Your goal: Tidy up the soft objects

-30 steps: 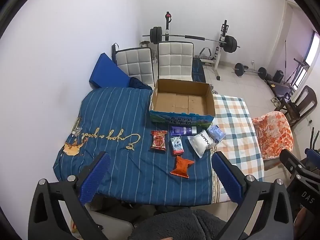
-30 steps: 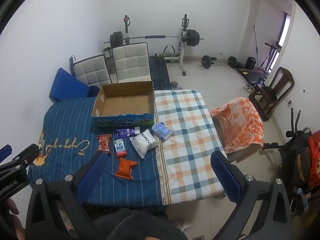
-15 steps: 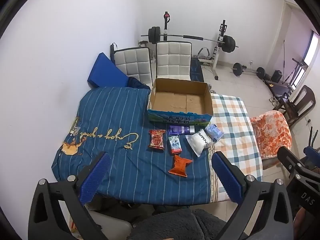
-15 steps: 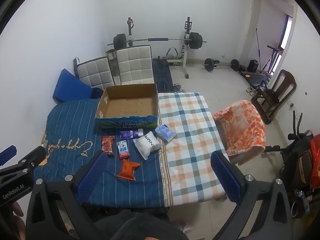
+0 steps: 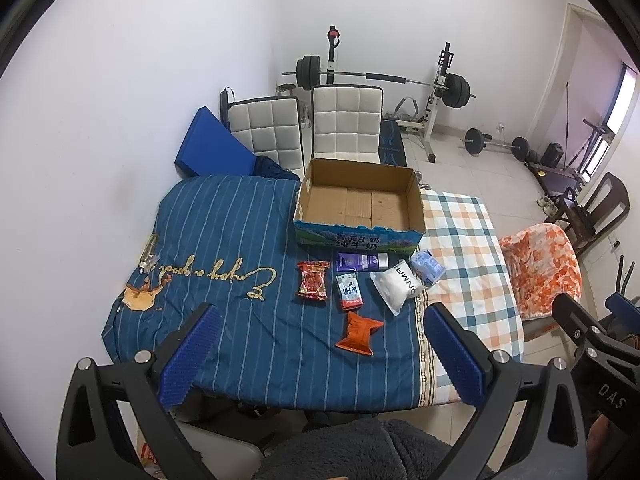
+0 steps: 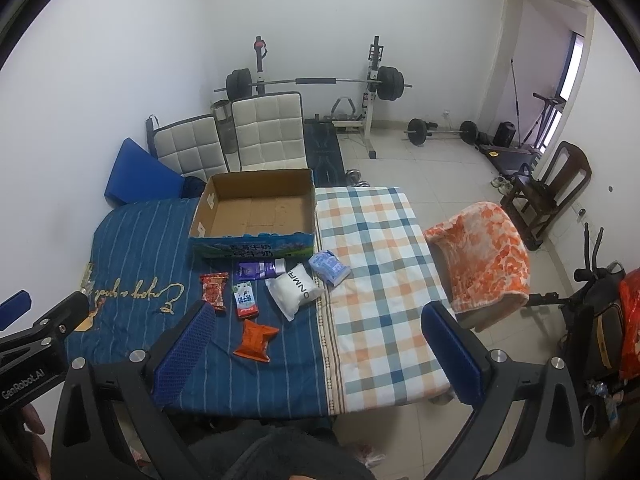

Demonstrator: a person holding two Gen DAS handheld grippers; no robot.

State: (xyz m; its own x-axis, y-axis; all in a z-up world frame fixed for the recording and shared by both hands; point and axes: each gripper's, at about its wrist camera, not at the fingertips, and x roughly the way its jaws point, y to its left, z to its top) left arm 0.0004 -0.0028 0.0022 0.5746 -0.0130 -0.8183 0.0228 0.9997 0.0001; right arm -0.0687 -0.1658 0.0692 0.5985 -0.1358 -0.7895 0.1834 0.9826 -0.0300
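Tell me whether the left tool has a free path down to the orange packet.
Probably yes. The left tool is open and empty, held above the orange packet, which lies alone on the blue striped cloth, apart from the other packets.

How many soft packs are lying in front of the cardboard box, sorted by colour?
Red: 1, the snack pack
Orange: 1, the crumpled pack
Purple: 1, the tube
White: 1, the pouch
Light blue: 1, the tissue pack
White and red: 1, the small sachet
Total: 6, none yet in the box

open air above packets (image 5: pixel 352 294); box (image 5: pixel 358 236) walls behind.
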